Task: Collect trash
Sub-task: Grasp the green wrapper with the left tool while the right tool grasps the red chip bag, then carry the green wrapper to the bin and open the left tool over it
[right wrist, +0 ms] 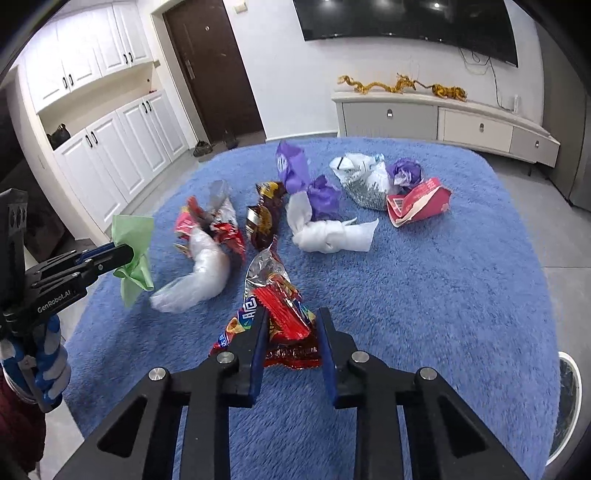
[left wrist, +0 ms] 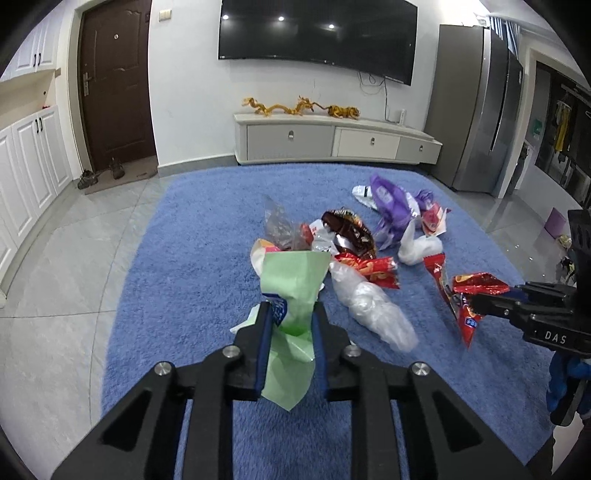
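Trash lies scattered on a blue rug (left wrist: 207, 236) (right wrist: 443, 280). My left gripper (left wrist: 290, 314) (right wrist: 127, 254) is shut on a pale green paper wrapper (left wrist: 295, 288) (right wrist: 135, 247), which hangs from its blue pads above the rug. My right gripper (right wrist: 291, 319) (left wrist: 476, 301) is shut on a red foil snack bag (right wrist: 280, 306) (left wrist: 469, 295), also lifted. On the rug remain a clear plastic bag (left wrist: 369, 302) (right wrist: 199, 273), a brown wrapper (left wrist: 349, 230) (right wrist: 264, 218), purple wrappers (left wrist: 391, 206) (right wrist: 295, 170), a white bundle (right wrist: 332, 232) and a red carton (right wrist: 417, 203).
A TV cabinet (left wrist: 332, 138) stands against the far wall, under a wall TV (left wrist: 317, 33). White cupboards (right wrist: 110, 147) and a dark door (left wrist: 114, 81) are on the left, a fridge (left wrist: 480, 122) on the right. A white bin rim (right wrist: 569, 398) shows at the right edge.
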Available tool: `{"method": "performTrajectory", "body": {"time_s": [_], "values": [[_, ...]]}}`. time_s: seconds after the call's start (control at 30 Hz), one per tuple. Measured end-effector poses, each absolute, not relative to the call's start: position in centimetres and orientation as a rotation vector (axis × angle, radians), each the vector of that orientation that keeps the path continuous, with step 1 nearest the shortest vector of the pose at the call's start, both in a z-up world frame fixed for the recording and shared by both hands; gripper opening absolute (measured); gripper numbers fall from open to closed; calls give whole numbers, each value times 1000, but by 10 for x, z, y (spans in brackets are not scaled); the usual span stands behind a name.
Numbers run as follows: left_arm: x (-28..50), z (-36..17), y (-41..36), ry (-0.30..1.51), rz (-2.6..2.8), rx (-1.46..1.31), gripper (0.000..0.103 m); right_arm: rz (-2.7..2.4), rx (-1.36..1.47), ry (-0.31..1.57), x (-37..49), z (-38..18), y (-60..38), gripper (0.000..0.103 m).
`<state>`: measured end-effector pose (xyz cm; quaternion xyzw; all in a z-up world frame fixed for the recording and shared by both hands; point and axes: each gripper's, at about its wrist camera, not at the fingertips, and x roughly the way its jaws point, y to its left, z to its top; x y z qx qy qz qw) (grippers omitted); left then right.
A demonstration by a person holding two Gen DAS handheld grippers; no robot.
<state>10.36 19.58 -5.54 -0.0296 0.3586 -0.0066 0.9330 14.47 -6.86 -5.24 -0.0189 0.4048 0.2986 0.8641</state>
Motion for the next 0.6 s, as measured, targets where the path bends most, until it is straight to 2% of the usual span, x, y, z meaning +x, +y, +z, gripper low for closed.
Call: {"method": "performTrajectory", "body": {"time_s": [0.27, 0.6], "values": [[71, -18, 187, 658, -44, -70, 19, 595, -41, 759, 110, -17, -89, 24], [55, 24, 138, 570, -206, -115, 19, 438, -8, 629, 63, 27, -155, 24]]}}
